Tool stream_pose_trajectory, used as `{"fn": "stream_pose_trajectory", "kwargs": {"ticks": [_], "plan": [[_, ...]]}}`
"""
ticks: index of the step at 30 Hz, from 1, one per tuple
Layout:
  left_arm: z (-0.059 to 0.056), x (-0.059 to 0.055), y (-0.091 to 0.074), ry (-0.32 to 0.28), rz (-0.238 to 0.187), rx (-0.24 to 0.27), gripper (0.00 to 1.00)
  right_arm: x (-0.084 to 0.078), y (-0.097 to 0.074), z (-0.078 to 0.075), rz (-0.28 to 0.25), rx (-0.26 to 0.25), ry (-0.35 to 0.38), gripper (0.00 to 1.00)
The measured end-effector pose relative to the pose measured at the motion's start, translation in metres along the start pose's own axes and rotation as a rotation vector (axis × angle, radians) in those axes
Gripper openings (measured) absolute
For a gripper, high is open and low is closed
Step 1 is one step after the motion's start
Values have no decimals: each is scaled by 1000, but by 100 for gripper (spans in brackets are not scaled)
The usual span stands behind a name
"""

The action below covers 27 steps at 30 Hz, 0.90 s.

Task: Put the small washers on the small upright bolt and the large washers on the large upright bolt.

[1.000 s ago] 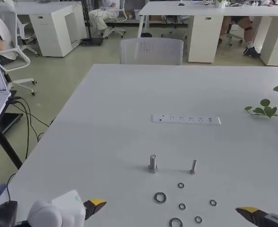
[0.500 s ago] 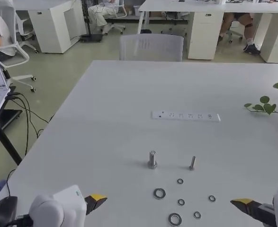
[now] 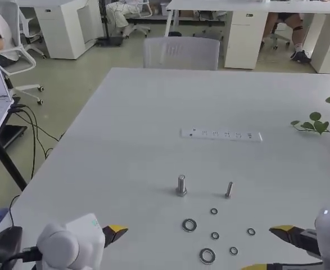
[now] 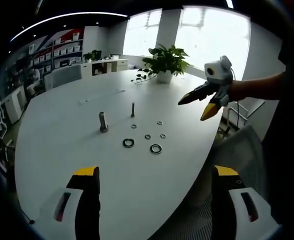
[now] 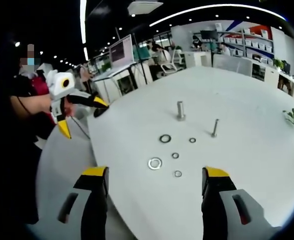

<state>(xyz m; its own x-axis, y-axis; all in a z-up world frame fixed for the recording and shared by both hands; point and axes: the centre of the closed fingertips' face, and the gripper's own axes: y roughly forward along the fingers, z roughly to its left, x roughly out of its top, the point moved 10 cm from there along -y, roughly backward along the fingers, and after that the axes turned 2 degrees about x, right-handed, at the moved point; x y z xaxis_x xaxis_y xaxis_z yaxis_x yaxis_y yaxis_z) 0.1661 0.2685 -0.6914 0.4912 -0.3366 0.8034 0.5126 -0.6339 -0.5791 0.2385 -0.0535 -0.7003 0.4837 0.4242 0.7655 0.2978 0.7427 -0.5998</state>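
The large upright bolt [image 3: 181, 185] and the thinner small bolt [image 3: 229, 189] stand mid-table. In front of them lie two large washers [image 3: 189, 225] [image 3: 207, 256] and several small washers [image 3: 215, 235], flat and loose. My left gripper [image 4: 155, 171] is open and empty at the near left table edge, its yellow fingertip [image 3: 115, 229] well left of the washers. My right gripper [image 3: 269, 248] is open and empty at the near right, just right of the washers. The bolts [image 5: 180, 110] [image 5: 215, 128] and washers [image 5: 155, 163] lie ahead of its jaws.
A white power strip [image 3: 221, 135] lies beyond the bolts. Plant leaves [image 3: 316, 121] reach in at the right edge, and a potted plant [image 4: 164, 62] stands on the table. A grey chair [image 3: 180, 54] is at the far edge, with desks and seated people behind.
My right gripper has moved in from the lower right toward the washers, and its second jaw tip now shows. The left gripper has barely moved. The head camera has shifted slightly.
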Motion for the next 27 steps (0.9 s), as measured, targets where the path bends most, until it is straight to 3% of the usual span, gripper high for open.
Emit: {"fn": "stream_pose_trajectory", "kwargs": {"ticks": [6, 12, 27], "plan": [[-1, -2, 0, 6, 14, -4, 92, 6, 6, -12, 32, -12, -29, 73], [-3, 0, 0, 7, 4, -5, 92, 3, 15, -24, 140, -15, -112, 68], [-1, -6, 0, 4, 15, -12, 91, -1, 35, -60, 292, -19, -192, 57]]}}
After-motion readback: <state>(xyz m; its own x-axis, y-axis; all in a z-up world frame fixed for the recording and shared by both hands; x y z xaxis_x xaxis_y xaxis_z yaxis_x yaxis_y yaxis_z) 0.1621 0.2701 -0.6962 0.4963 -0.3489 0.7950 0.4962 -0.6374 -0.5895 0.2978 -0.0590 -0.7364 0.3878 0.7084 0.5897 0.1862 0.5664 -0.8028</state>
